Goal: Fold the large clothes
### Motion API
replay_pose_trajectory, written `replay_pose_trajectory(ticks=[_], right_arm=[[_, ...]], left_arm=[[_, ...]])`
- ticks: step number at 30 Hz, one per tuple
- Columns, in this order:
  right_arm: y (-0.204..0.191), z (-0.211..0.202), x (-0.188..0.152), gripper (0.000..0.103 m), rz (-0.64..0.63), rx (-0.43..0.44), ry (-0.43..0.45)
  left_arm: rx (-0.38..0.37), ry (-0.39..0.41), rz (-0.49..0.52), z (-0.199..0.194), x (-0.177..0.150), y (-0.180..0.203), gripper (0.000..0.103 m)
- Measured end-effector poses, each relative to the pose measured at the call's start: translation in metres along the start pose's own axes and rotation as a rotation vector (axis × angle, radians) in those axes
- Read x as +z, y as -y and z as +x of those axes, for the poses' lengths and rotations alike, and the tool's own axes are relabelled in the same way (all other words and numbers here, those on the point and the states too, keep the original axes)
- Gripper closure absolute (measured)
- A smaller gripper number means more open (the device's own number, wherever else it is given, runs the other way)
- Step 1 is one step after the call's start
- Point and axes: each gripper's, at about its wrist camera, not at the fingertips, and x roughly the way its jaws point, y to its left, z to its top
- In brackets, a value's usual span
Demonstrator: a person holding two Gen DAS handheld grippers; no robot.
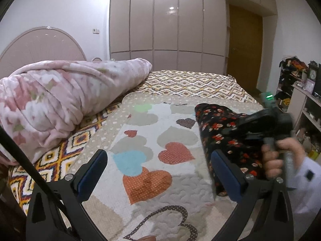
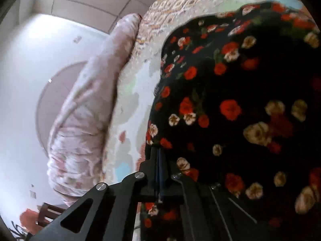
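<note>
You are clamping the floral garment in your right hand-held gripper above the bed; your left hand-held gripper is hanging spread, empty. A single-point grip is risking lopsided bunching.

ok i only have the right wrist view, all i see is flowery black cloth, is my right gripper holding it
Observer: Yes, the right gripper is shut on the black floral garment; the left wrist view shows the garment lying on the heart quilt.
Operator: and the left one
Observer: The left gripper is open and empty above the quilt.
Operator: anything else on the bed
Observer: A rolled pink blanket lies to the left, apart from the garment.
</note>
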Motion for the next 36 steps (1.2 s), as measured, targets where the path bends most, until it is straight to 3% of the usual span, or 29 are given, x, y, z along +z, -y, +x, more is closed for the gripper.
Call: replay_pose_trajectory(ticks=[1, 7, 10, 13, 17, 21, 23, 24, 27, 30, 32, 34, 36], right_arm=[[-0.005, -0.013, -0.005, 0.094, -0.024, 0.011, 0.013], [-0.003, -0.054, -0.057, 0.093, -0.095, 0.137, -0.042], [0.021, -0.051, -0.078, 0.103, -0.107, 0.104, -0.077], [0.042, -0.054, -0.078, 0.103, -0.048, 0.127, -0.064], [0.015, -0.066, -0.087, 0.094, -0.077, 0.123, -0.028], [-0.011, -0.05, -0.107, 0.09, -0.152, 0.163, -0.079], [-0.007, -0.034, -0.114, 0.091, -0.175, 0.095, -0.098], [0.0, -0.032, -0.117, 0.097, -0.156, 0.096, -0.102], [0.013, -0.043, -0.114, 0.097, -0.087, 0.127, -0.07], [-0.006, -0.063, -0.123, 0.089, -0.169, 0.028, -0.021], [-0.019, -0.075, -0.134, 0.079, -0.227, -0.063, 0.024], [-0.029, -0.088, -0.147, 0.057, -0.28, -0.179, 0.083], [-0.034, -0.1, -0.157, 0.052, -0.319, -0.272, 0.131]], left_arm=[[0.0, -0.007, -0.006, 0.002, -0.001, -0.001, 0.0], [-0.001, -0.057, -0.039, 0.015, -0.007, -0.004, 0.0], [0.004, -0.072, -0.033, 0.016, -0.009, -0.002, 0.0], [0.007, -0.078, -0.029, 0.015, -0.008, -0.002, 0.0], [0.018, -0.07, -0.036, 0.015, -0.008, -0.005, 0.0], [0.03, -0.08, -0.039, 0.015, -0.009, -0.005, 0.0], [0.04, -0.082, -0.032, 0.014, -0.01, -0.004, 0.0], [0.044, -0.083, -0.03, 0.014, -0.011, -0.005, 0.0], [0.055, -0.077, -0.025, 0.012, -0.013, -0.005, 0.0], [0.065, -0.072, -0.013, 0.011, -0.015, -0.002, 0.0], [0.056, -0.08, -0.008, 0.011, -0.018, 0.001, 0.0], [0.051, -0.09, -0.002, 0.01, -0.021, 0.005, 0.0], [0.042, -0.102, 0.008, 0.009, -0.026, 0.01, 0.0]])
